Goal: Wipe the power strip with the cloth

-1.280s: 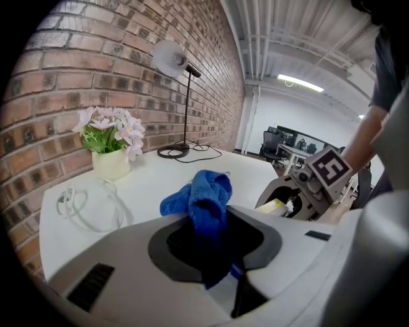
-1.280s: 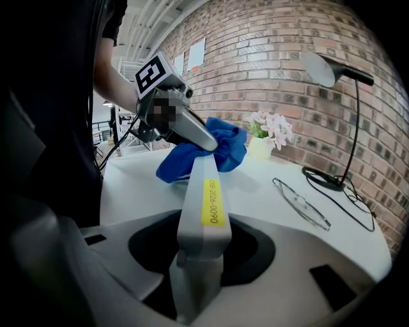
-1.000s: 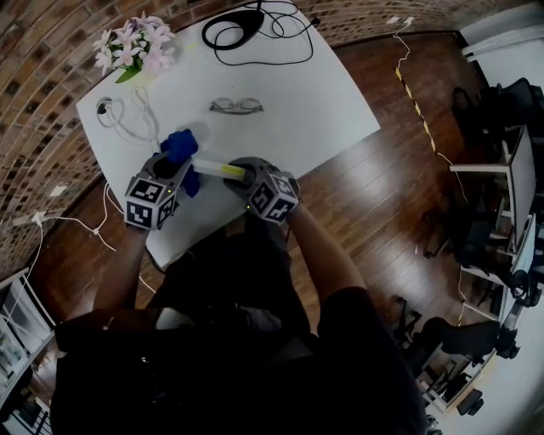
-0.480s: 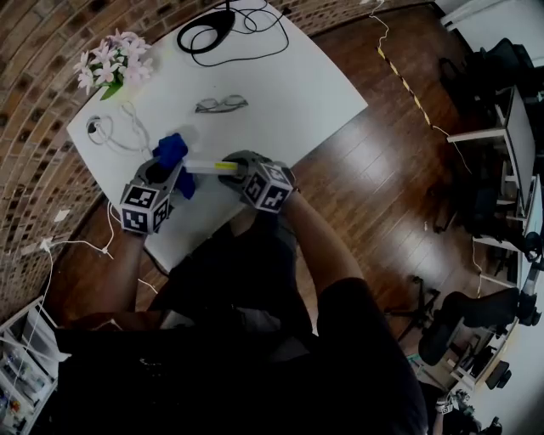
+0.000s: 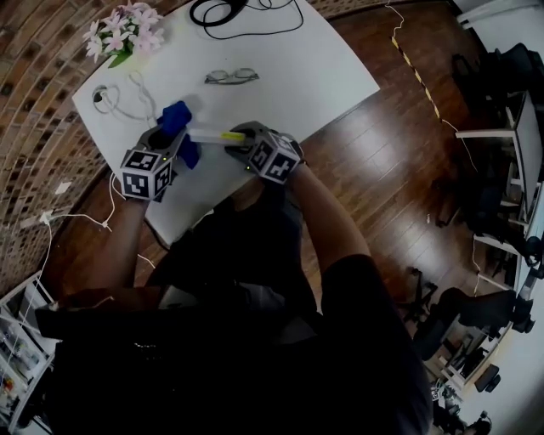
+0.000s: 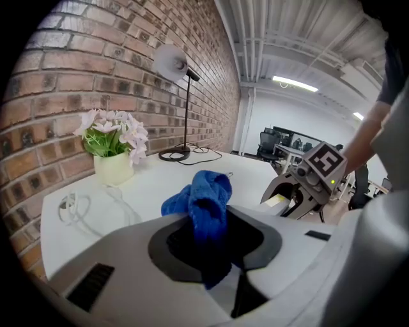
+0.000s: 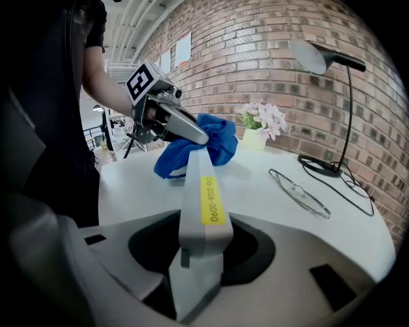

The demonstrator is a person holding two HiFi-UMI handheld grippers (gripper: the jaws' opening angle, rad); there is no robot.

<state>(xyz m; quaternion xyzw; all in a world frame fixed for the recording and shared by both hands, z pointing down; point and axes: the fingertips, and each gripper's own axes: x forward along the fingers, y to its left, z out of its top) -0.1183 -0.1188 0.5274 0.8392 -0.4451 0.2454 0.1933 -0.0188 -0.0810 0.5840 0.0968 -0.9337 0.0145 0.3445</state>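
The white power strip (image 7: 203, 191) with a yellow label sticks out lengthwise from my right gripper (image 7: 201, 255), which is shut on its near end. In the head view the strip (image 5: 211, 135) is held level above the white table (image 5: 289, 76). My left gripper (image 6: 211, 249) is shut on the blue cloth (image 6: 206, 198), which bunches out past its jaws. The cloth (image 7: 203, 145) lies against the strip's far end, with the left gripper (image 7: 167, 120) right behind it. From above, the cloth (image 5: 177, 119) shows between the two marker cubes, left gripper (image 5: 172, 140) and right gripper (image 5: 244, 141).
On the table are a pair of glasses (image 5: 231, 76), a pot of pink flowers (image 5: 126, 34), a coiled white cable (image 5: 119, 100) and a black lamp base with cable (image 5: 223, 12). A brick wall backs the table; wooden floor lies to the right.
The head camera has shifted a little. Both grippers keep their hold, and cloth and strip stay together much as before.
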